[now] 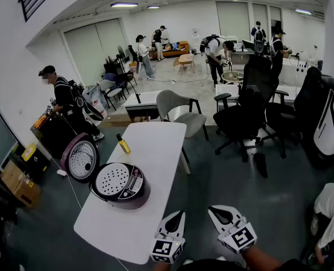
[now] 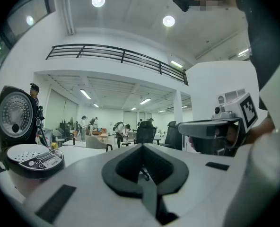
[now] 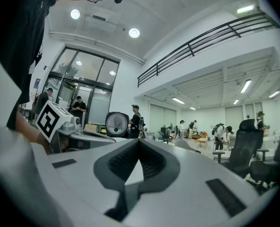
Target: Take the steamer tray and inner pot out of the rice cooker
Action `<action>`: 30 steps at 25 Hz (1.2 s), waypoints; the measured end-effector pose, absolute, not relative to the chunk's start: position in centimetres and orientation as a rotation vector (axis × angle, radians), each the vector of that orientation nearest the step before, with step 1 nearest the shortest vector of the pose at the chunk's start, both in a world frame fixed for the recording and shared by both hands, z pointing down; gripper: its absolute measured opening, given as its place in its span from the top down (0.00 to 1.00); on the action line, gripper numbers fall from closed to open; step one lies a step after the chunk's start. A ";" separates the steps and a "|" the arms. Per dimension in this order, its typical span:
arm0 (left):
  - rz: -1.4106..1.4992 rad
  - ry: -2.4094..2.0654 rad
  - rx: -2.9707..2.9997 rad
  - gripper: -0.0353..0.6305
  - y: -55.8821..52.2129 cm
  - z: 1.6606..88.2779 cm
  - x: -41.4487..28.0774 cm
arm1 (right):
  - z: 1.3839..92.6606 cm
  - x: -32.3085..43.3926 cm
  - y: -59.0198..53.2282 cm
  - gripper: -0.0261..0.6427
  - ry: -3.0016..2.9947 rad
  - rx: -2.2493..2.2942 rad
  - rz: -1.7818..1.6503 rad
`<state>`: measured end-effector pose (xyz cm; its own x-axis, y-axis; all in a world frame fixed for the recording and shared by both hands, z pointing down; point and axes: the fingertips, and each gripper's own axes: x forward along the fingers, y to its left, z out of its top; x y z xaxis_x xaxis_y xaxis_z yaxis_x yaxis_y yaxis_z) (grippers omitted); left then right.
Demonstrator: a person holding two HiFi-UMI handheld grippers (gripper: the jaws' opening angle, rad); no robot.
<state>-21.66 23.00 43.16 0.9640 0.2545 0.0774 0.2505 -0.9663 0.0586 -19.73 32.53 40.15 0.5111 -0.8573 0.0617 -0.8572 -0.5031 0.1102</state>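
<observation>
Rice cooker (image 1: 122, 186) sits on the white table (image 1: 155, 145) by its left edge, lid (image 1: 81, 160) standing open. The perforated steamer tray (image 1: 111, 179) lies in the cooker's mouth and covers the inner pot, which no view shows. Both claws hover at the table's near end, well apart from the cooker. Left gripper (image 1: 179, 213) has its jaws pressed together with nothing between them, and right gripper (image 1: 213, 209) is likewise closed and empty. Arms are cut off at the bottom edge. Yellow item (image 1: 123, 145) beyond the cooker is too small to identify
</observation>
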 end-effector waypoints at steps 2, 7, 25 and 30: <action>0.146 0.390 3.069 0.95 23.2 43.8 -22.2 | 41.4 -20.2 32.7 0.97 -1.512 2.624 -0.031; 0.155 0.377 3.070 0.95 24.0 44.2 -22.6 | 41.7 -20.8 33.3 0.97 -1.536 2.605 -0.022; 0.105 0.032 3.092 0.05 25.1 44.5 -22.0 | 41.6 -17.7 37.3 0.08 -1.531 2.617 -0.184; 0.103 -0.071 3.107 0.05 23.8 45.0 -21.0 | 41.9 -14.8 37.1 0.07 -1.519 2.613 -0.212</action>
